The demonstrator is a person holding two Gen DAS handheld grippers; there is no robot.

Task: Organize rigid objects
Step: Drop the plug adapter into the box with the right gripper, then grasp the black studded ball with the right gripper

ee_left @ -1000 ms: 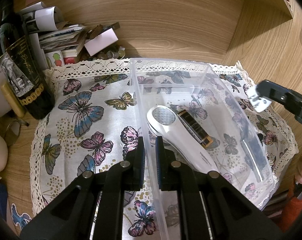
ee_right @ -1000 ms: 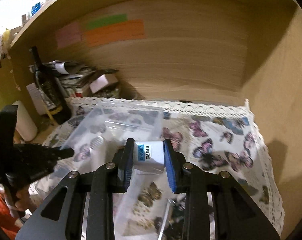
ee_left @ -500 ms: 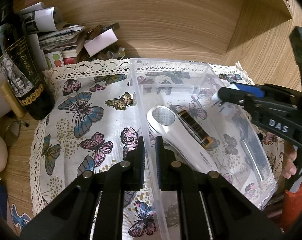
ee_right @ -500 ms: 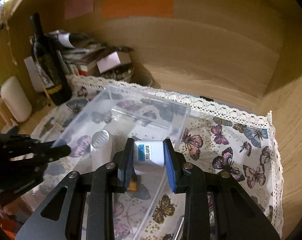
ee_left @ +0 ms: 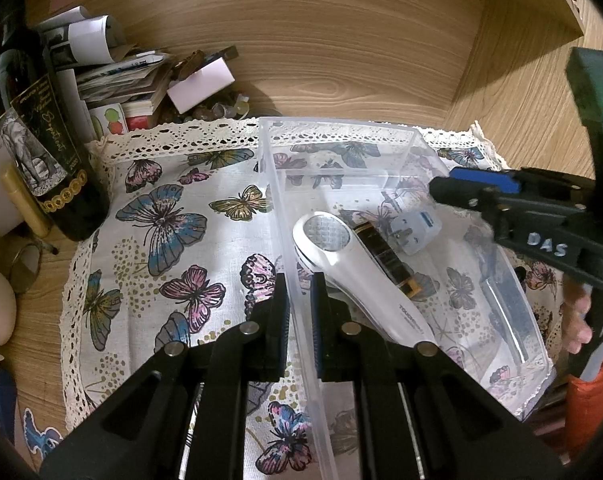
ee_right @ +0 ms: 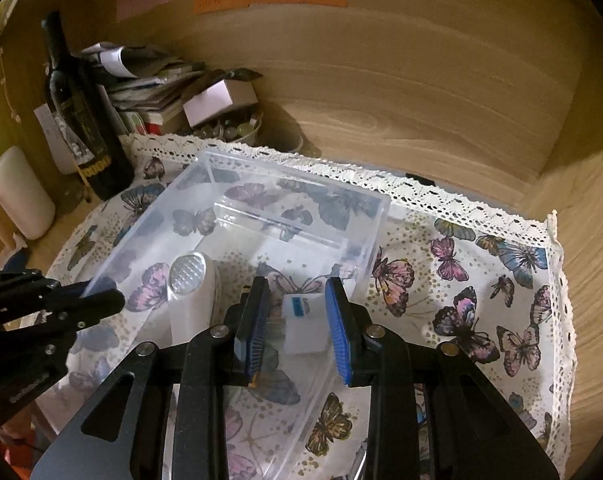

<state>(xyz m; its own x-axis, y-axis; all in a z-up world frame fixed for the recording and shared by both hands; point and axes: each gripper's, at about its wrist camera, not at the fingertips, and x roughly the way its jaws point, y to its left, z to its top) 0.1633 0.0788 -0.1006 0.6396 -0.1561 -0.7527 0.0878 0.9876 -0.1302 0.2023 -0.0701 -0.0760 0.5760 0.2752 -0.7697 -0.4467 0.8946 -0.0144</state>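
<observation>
A clear plastic bin (ee_left: 341, 132) (ee_right: 297, 168) stands on the butterfly cloth. Inside lie a white handheld device (ee_left: 357, 268) (ee_right: 189, 292), a dark harmonica (ee_left: 385, 256) and a white travel adapter plug (ee_left: 415, 232) (ee_right: 303, 324). My left gripper (ee_left: 299, 280) is shut on the bin's left wall near the front. My right gripper (ee_right: 297, 320) is open above the bin, its blue pads either side of the adapter, which lies below them in the bin. The right gripper also shows in the left wrist view (ee_left: 481, 188).
A dark wine bottle (ee_left: 41, 140) (ee_right: 81, 120), stacked papers and a small box (ee_left: 199, 84) crowd the back left corner. A cream jug (ee_right: 19, 192) stands left. Wooden walls close in behind and to the right. The lace-edged cloth (ee_right: 501, 264) extends right of the bin.
My right gripper moved over the bin, opened and released the adapter, which now lies in the bin beside the harmonica. My left gripper stayed shut on the bin wall.
</observation>
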